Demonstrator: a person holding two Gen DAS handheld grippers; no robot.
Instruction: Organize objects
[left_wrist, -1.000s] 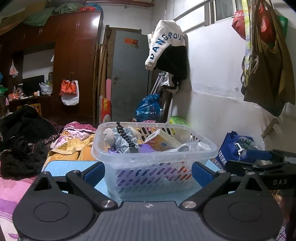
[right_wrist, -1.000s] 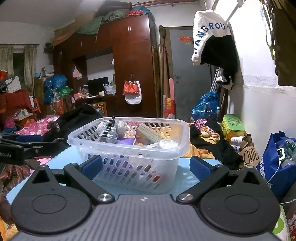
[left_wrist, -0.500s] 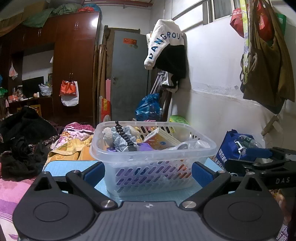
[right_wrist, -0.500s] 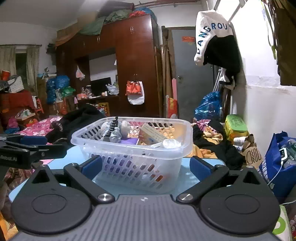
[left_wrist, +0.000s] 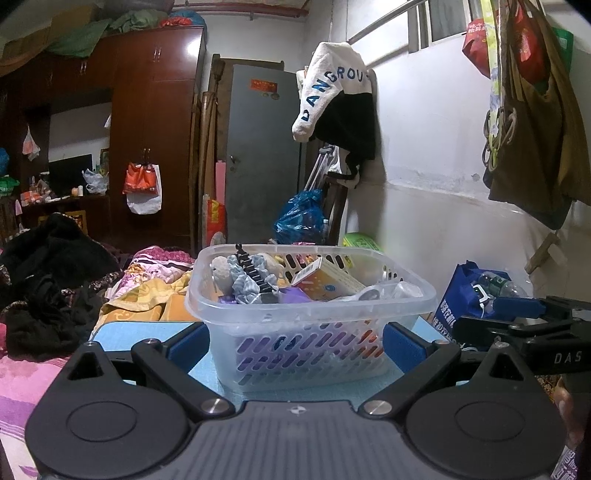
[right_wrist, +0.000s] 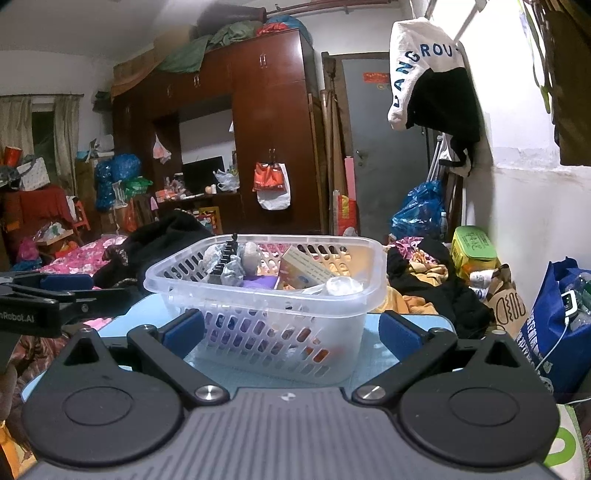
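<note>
Both open wide, empty: left gripper (left_wrist: 295, 341) and right gripper (right_wrist: 291, 332), hovering level before clear basket (left_wrist: 314, 306) on blue mat (left_wrist: 147, 332). Small items already piled inside. Fits unloading ahead or loading finished; cannot tell which.

A white hoodie (left_wrist: 334, 83) hangs beside the grey door (left_wrist: 264, 147), a blue plastic bag (left_wrist: 301, 221) below it.

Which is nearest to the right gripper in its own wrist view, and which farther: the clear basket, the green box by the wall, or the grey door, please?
From the right gripper:
1. Clear basket, straight ahead on the blue mat, between the open fingers.
2. Green box, farther back on the right, beside the white wall.
3. Grey door, farthest, at the back of the room.
</note>
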